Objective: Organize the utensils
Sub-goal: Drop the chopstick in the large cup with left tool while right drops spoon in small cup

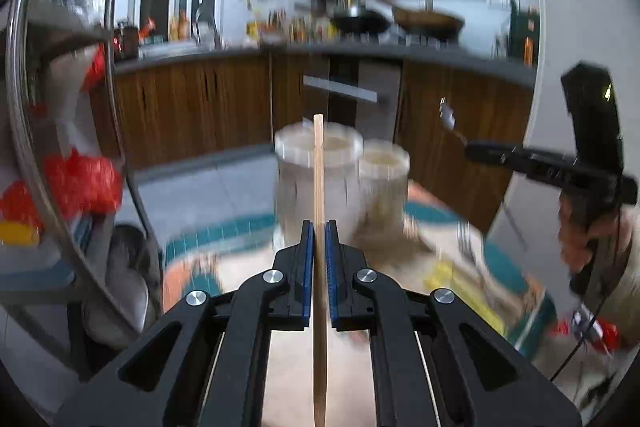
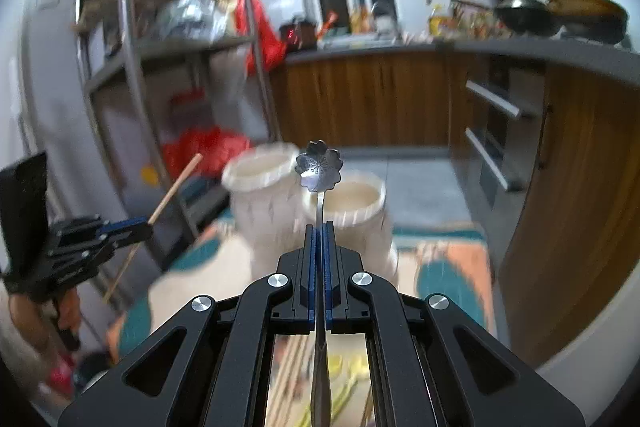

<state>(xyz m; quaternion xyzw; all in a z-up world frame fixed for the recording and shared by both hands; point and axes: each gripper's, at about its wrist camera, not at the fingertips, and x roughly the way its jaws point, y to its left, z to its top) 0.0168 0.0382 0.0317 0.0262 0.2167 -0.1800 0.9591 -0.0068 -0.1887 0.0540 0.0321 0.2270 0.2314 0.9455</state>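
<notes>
Wooden chopstick point(image 1: 319, 187) in left gripper point(image 1: 319, 227); flower-ended steel spoon point(image 2: 319, 167) in right gripper point(image 2: 319, 227).

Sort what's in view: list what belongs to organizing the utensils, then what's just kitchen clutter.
Job in hand:
- wooden chopstick, gripped by left gripper
- flower-ended metal utensil, gripped by right gripper
- two white holder jars
- fork on the patterned mat

Just lying about:
- woks on the counter
- metal shelf rack
- red bags
</notes>
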